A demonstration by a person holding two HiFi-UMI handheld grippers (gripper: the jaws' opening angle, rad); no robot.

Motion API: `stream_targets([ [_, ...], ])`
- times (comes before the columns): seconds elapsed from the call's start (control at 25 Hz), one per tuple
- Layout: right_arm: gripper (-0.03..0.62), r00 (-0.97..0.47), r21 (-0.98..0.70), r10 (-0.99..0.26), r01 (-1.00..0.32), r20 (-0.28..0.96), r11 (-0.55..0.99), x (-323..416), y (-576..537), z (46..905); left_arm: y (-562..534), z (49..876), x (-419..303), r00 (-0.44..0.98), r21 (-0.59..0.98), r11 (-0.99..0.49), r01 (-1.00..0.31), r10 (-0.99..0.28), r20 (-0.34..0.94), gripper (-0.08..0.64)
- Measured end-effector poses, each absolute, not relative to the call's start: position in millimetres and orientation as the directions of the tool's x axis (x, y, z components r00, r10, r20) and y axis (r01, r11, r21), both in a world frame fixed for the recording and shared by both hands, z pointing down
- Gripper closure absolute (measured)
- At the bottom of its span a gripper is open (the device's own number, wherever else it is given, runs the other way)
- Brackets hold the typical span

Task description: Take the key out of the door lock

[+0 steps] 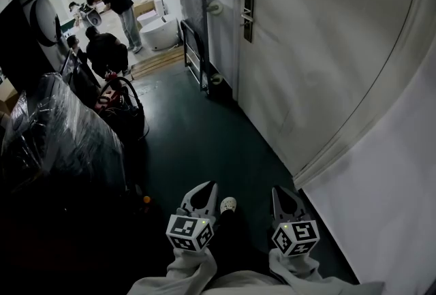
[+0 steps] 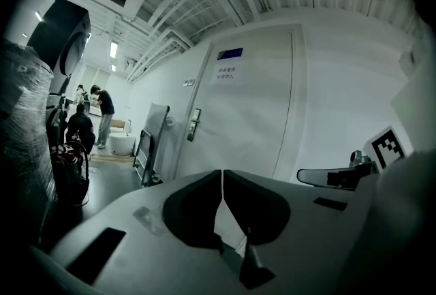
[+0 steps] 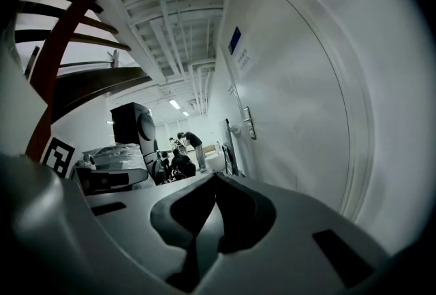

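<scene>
The dark metal lock plate with lever handle (image 1: 248,16) is set on the white door (image 1: 327,48), well apart from both grippers. No key can be made out at this range, so its long axis and heading cannot be told. The left gripper (image 1: 206,187) and right gripper (image 1: 285,193) are seen with jaws pressed together on nothing. If the lock were reached with the jaws unopened, the key would likely be knocked rather than gripped, and it could be jammed by a skewed pull.

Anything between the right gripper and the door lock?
Head view: only bare dark floor and plain door face between right gripper and door lock.
</scene>
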State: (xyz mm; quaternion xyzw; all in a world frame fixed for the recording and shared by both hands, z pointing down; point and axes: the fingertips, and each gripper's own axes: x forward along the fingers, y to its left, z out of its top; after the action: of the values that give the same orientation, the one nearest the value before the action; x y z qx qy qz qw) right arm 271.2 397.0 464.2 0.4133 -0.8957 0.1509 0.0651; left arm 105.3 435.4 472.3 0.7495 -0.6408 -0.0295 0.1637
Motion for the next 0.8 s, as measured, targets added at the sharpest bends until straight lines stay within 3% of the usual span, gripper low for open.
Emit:
stream_targets([
  [0.8, 0.54, -0.633, -0.213, -0.739, -0.774, 0.228, 0.597, 191.7, 227.3, 437.0, 257.4, 442.7, 21.4, 0.204, 0.282, -0.158, -0.946, -0.969, 0.143, 0.541],
])
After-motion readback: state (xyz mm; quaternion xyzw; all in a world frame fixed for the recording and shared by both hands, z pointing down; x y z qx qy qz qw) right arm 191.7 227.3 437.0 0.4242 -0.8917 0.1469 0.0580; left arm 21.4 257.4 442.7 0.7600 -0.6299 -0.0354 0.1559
